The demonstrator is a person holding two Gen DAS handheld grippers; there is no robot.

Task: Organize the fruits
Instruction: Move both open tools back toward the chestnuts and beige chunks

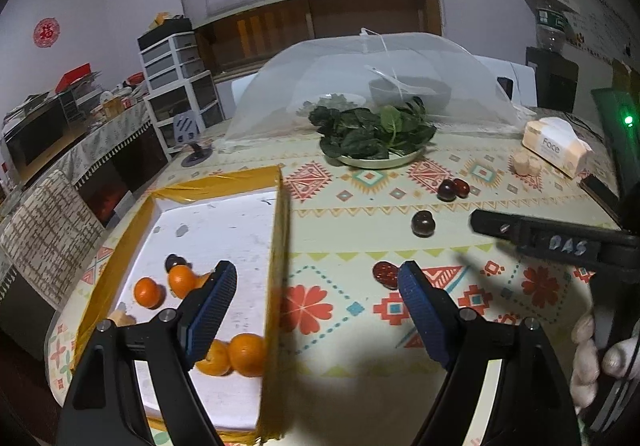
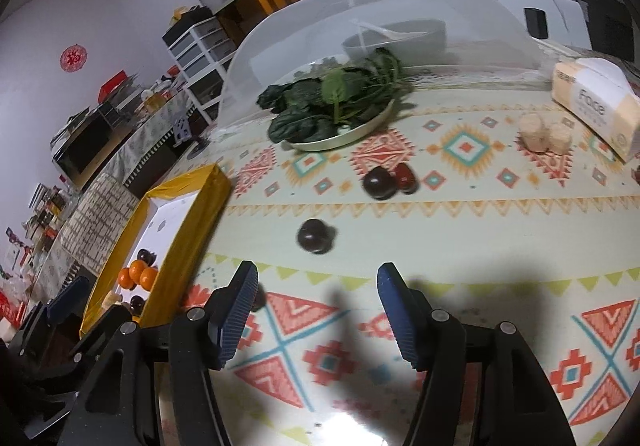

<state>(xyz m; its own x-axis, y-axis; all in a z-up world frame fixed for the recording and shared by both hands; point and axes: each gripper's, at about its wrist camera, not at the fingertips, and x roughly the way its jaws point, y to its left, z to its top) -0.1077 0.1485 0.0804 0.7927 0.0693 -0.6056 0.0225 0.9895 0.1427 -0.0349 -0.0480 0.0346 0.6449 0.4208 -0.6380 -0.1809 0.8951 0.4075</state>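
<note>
Left gripper (image 1: 316,278): jaws wide apart, empty, straddling yellow box wall (image 1: 276,286). Risk: descent clips wall, shoves box.

Right gripper (image 2: 316,282): jaws parted, empty, over bench (image 2: 460,266). Dark plum (image 2: 314,236) at 12 o'clock, just beyond tips; round, judged prone to roll if one pad nudges first.

Red date (image 1: 384,273) close by left gripper's right finger; risk of knock.

Oranges (image 1: 180,280) in box, 10 o'clock.

Plum pair (image 2: 388,180) farther, 1 o'clock, touching; grabbing one may displace other.
</note>
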